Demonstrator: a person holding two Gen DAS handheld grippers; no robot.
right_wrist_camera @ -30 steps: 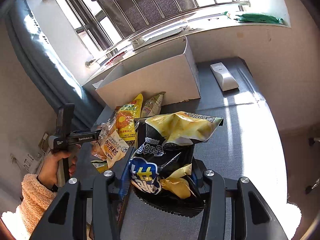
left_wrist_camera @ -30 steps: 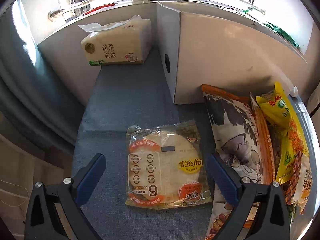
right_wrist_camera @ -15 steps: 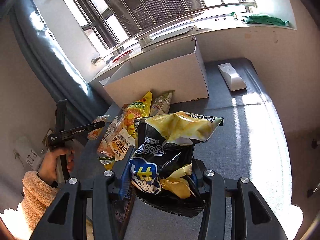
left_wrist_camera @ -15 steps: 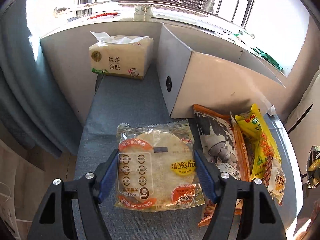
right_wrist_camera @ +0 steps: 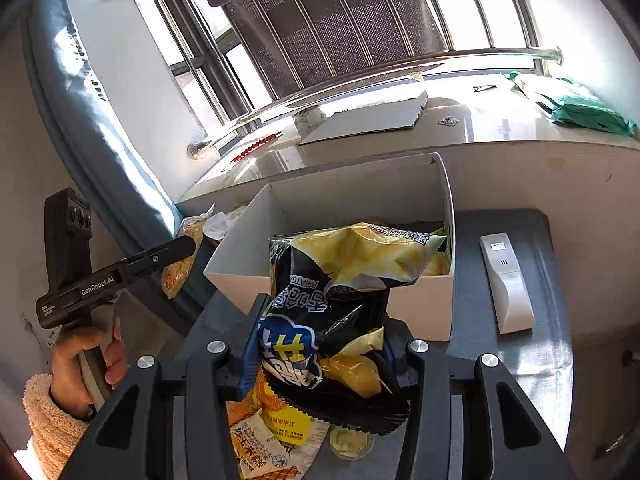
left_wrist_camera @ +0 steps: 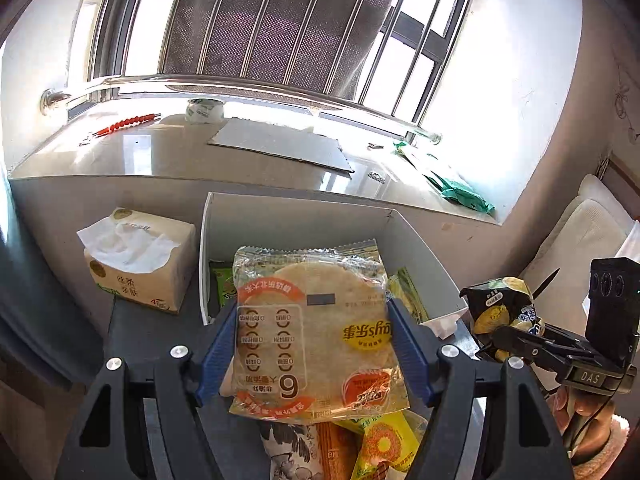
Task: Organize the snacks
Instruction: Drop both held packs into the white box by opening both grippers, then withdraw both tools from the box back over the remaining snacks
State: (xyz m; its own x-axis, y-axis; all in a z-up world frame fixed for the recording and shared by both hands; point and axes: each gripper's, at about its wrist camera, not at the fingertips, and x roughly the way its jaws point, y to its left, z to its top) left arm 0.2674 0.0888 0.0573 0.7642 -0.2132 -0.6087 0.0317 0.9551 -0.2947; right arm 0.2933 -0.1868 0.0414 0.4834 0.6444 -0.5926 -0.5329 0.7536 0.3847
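Observation:
My left gripper (left_wrist_camera: 312, 344) is shut on a clear flatbread packet (left_wrist_camera: 316, 336) with orange print and holds it lifted in front of the open white cardboard box (left_wrist_camera: 288, 216). My right gripper (right_wrist_camera: 320, 356) is shut on a black and yellow chip bag (right_wrist_camera: 336, 300), held above the table just before the same box (right_wrist_camera: 332, 196). The right gripper with its bag also shows at the right of the left wrist view (left_wrist_camera: 520, 336). The left gripper shows at the left of the right wrist view (right_wrist_camera: 160, 256). Some snack packets lie inside the box.
Loose snack packets (left_wrist_camera: 360, 448) lie on the grey table below the grippers (right_wrist_camera: 272, 440). A tissue pack (left_wrist_camera: 140, 264) stands left of the box. A white remote (right_wrist_camera: 506, 280) lies right of it. The windowsill (left_wrist_camera: 120, 152) runs behind, holding cardboard and a green bag.
My left gripper closed on the flatbread packet, lifted it off the table and carried it up toward the box. My right gripper moved the chip bag closer to the box.

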